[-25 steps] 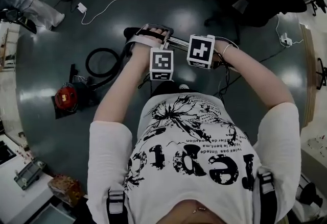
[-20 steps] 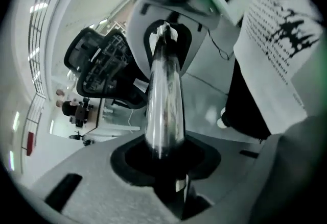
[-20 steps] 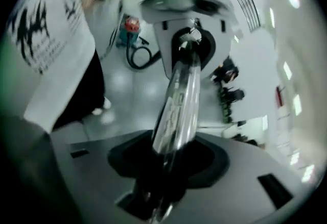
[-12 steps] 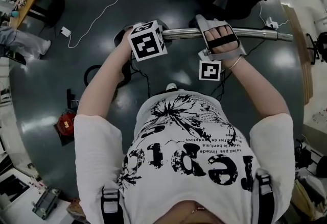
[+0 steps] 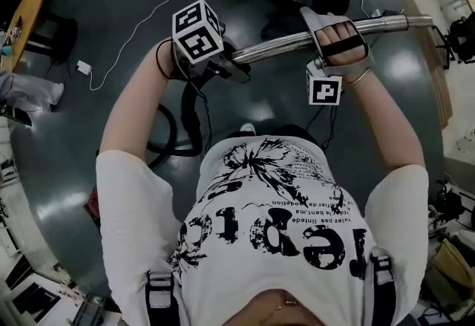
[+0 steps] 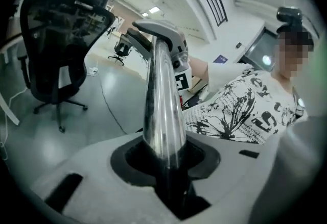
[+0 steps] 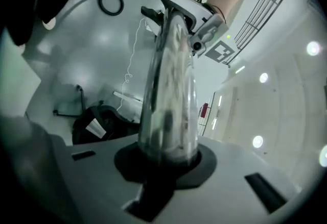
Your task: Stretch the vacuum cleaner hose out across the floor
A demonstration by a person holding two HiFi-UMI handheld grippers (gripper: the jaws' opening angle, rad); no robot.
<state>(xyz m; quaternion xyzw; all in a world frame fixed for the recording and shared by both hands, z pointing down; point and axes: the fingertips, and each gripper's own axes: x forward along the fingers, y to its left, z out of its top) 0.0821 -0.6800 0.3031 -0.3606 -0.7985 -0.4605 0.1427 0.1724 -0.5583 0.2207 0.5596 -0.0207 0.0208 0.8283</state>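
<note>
Vacuum hose (image 5: pixel 191 120) drooping in 1 black loop toward the floor (image 5: pixel 133 12), its chrome wand (image 5: pixel 282 44) clamped by left gripper (image 6: pixel 168 162), right gripper (image 7: pixel 166 162) jaws just closing onto it.

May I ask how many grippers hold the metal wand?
2: the left gripper at the wand's hose end; the right gripper, jaws just closing on it, nearer the free end.
</note>
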